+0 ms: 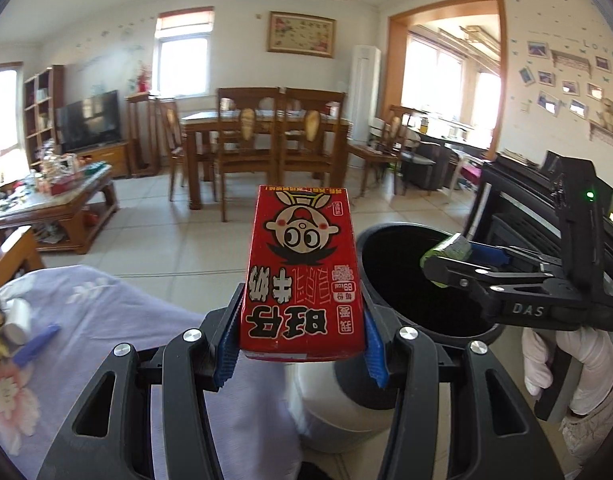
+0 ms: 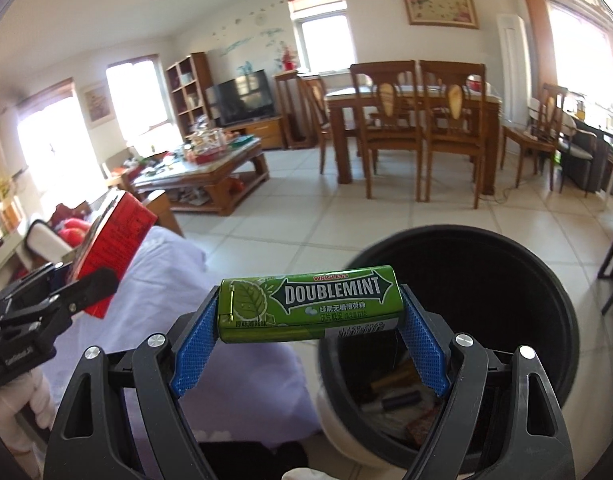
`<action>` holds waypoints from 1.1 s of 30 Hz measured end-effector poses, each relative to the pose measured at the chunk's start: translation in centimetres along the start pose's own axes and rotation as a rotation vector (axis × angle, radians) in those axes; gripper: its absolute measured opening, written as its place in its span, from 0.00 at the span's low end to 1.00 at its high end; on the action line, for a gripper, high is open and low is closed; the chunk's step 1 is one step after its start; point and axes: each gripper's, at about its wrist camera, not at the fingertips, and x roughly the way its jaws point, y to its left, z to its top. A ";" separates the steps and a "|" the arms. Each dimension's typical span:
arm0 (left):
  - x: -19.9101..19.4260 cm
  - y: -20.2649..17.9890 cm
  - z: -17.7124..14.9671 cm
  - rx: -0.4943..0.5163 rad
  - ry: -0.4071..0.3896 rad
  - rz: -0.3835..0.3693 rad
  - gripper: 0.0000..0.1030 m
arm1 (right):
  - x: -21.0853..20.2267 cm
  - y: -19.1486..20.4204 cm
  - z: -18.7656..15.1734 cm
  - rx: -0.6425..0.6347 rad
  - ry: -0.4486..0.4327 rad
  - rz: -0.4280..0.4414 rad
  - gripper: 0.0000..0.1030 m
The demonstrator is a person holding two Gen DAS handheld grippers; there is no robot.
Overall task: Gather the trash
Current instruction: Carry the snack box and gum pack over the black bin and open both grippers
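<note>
My left gripper (image 1: 302, 336) is shut on a red milk carton (image 1: 302, 280), held upright just left of the black trash bin (image 1: 390, 240). My right gripper (image 2: 310, 320) is shut on a green Doublemint tin (image 2: 310, 304), held crosswise over the left rim of the bin (image 2: 546, 276). In the left wrist view the right gripper (image 1: 446, 260) hangs over the bin's opening with the green tin (image 1: 450, 250) at its tips. In the right wrist view the left gripper (image 2: 82, 284) and the carton (image 2: 110, 244) are at the left. Several pieces of trash lie in the bin's bottom.
A table with a lilac cloth (image 1: 106, 312) is at the left, with a white roll (image 1: 18, 320) and a blue pen-like item (image 1: 36, 346) on it. A cluttered coffee table (image 2: 210, 168), a dining table with chairs (image 2: 414, 120) and tiled floor lie beyond.
</note>
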 end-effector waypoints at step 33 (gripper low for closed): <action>12.2 -10.6 -2.5 0.136 0.240 -0.233 0.49 | 2.6 -13.0 -7.4 0.022 0.125 -0.254 0.80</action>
